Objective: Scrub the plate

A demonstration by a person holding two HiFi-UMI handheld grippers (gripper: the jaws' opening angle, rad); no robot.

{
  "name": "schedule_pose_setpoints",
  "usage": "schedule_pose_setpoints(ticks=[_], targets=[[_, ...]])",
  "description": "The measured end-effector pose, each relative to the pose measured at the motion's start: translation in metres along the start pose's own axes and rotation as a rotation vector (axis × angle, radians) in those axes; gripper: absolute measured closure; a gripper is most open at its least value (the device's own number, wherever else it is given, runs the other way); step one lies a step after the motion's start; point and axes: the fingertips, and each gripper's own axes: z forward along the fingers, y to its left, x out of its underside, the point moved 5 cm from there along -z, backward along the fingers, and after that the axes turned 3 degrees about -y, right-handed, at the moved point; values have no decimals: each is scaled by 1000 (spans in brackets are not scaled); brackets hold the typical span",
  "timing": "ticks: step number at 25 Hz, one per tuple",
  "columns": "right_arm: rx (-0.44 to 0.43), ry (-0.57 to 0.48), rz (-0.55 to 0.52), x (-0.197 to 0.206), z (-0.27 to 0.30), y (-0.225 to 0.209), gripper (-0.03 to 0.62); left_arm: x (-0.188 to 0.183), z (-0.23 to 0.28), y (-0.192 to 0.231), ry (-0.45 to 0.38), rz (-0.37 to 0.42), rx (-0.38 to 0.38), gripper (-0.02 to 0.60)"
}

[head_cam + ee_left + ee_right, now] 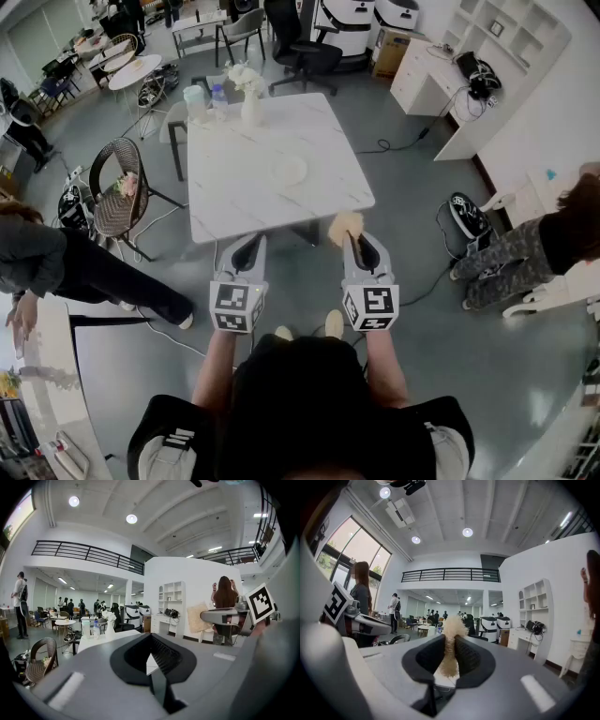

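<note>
The small round white plate (289,171) lies flat near the centre of the white marble-pattern square table (234,202), with bare tabletop all around it and neither tool touching it. The right gripper (361,246) is held off the table's near edge, roughly level, with its jaws clamped on a beige fibrous scrub pad (345,225). In the right gripper view the pads of the right gripper (450,644) press on both faces of the scrub pad (453,626), whose tufted end projects beyond the jaw tips. The left gripper (246,251) is held beside it, also short of the table edge and tilted slightly downward. In the left gripper view the jaws of the left gripper (151,660) are fully together with nothing between them. The two grippers are side by side, apart from each other. At the far edge of the table stand a white vase of white flowers (249,101) and a clear plastic bottle (218,97). A dark wicker chair (117,187) stands at the table's left side.
</note>
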Motion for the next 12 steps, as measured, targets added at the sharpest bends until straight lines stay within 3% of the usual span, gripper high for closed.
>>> schedule_pose_setpoints(ticks=[12], targets=[[7,3,3,-4,15,6,536,2,8,16,14,-14,-1,575]])
